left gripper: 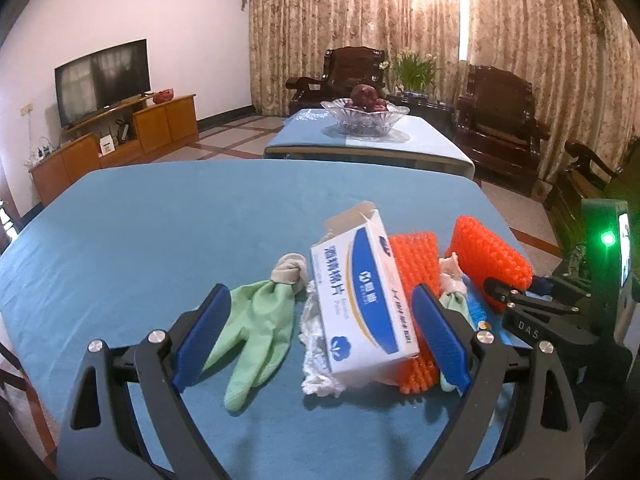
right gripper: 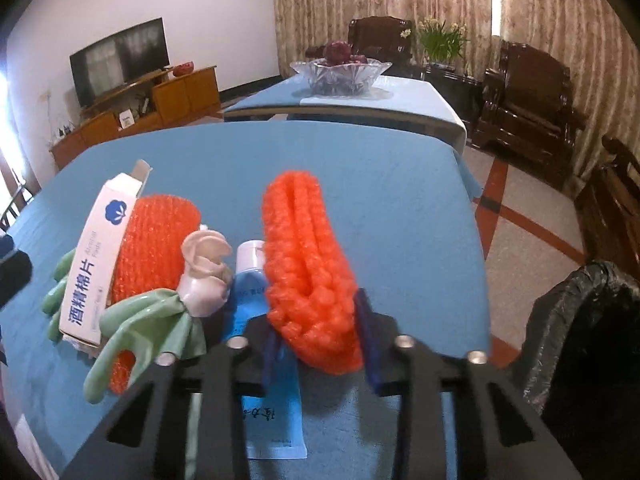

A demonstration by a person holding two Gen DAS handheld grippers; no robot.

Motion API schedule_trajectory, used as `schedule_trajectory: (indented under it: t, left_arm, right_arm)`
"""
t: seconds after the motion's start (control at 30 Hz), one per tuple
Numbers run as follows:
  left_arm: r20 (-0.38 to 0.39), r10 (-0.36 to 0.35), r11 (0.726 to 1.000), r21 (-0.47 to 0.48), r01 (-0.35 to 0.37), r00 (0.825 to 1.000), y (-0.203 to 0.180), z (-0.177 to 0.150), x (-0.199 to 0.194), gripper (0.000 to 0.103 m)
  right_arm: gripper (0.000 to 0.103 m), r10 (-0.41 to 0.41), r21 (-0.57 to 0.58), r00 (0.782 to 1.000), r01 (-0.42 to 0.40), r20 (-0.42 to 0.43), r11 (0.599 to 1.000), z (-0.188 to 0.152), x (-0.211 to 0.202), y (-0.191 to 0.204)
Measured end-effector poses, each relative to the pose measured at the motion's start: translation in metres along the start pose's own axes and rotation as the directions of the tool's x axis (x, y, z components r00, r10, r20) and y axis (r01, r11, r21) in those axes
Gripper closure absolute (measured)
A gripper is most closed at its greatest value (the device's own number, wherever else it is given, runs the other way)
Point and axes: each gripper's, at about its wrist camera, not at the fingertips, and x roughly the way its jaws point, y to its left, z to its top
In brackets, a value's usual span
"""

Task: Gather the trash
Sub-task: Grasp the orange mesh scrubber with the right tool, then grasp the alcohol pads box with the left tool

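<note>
The right gripper (right gripper: 316,344) is clenched on the near end of a light, squashy orange foam net sleeve (right gripper: 304,272), which should compress easily without slipping.

Matt blue cloth (left gripper: 160,240) covers the table. Carton (left gripper: 360,300): smooth printed cardboard. Orange nets (right gripper: 308,272): knobbly foam mesh. Green gloves (left gripper: 256,332): smooth rubber, slightly glossy. Tube (right gripper: 248,292): glossy blue plastic. Bowl (left gripper: 364,116): clear cut glass. Bin bag (right gripper: 580,320): shiny black plastic film.
</note>
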Motion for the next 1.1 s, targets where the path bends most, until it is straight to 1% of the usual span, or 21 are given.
schedule_trajectory:
  t: [0.17, 0.27, 0.4, 0.57, 0.67, 0.73, 0.83, 0.97, 1.03, 1.1]
  left_arm:
    - [-0.015, -0.03, 0.999, 0.019, 0.03, 0.999, -0.019, 0.003, 0.014, 0.014]
    - [-0.021, -0.023, 0.999, 0.044, 0.024, 1.0, -0.032, 0.003, 0.027, 0.014]
    - [-0.036, -0.013, 0.999, 0.049, 0.014, 0.999, -0.039, 0.002, 0.042, 0.014]
    - [-0.068, -0.004, 0.999, 0.034, 0.006, 0.998, -0.031, -0.002, 0.055, 0.022]
    - [-0.087, -0.002, 1.0, 0.011, 0.003, 0.996, -0.019, -0.005, 0.058, 0.029]
    - [-0.089, -0.004, 1.0, -0.007, 0.003, 0.996, -0.012, -0.007, 0.056, 0.035]
    - [-0.081, 0.009, 1.0, -0.025, -0.011, 0.997, 0.001, -0.008, 0.052, 0.039]
    - [-0.094, -0.009, 0.998, -0.059, 0.003, 0.996, 0.01, -0.009, 0.05, 0.037]
    - [-0.113, -0.021, 0.997, -0.073, 0.012, 0.993, 0.011, -0.011, 0.053, 0.029]
    - [-0.139, -0.043, 0.996, -0.089, 0.03, 0.989, 0.01, -0.013, 0.06, 0.025]
  right_arm:
    - [0.076, 0.013, 0.015, 1.0, -0.013, 0.029, 1.0, 0.0, -0.015, -0.009]
    - [0.076, 0.019, 0.032, 0.999, -0.02, 0.041, 0.999, 0.001, -0.023, -0.015]
    - [0.076, 0.021, 0.044, 0.999, -0.023, 0.042, 0.999, -0.002, -0.029, -0.016]
    - [0.076, 0.025, 0.053, 0.999, -0.027, 0.046, 0.998, 0.001, -0.031, -0.019]
    - [0.076, 0.029, 0.052, 0.998, -0.031, 0.048, 0.998, 0.002, -0.032, -0.016]
    - [0.076, 0.033, 0.049, 0.998, -0.035, 0.05, 0.998, 0.002, -0.033, -0.015]
    - [0.076, 0.037, 0.04, 0.998, -0.039, 0.052, 0.998, 0.001, -0.035, -0.014]
    - [0.076, 0.039, 0.037, 0.998, -0.041, 0.051, 0.998, 0.0, -0.035, -0.017]
    - [0.076, 0.04, 0.036, 0.998, -0.042, 0.05, 0.998, 0.0, -0.035, -0.018]
    - [0.076, 0.039, 0.03, 0.998, -0.041, 0.048, 0.999, 0.001, -0.036, -0.018]
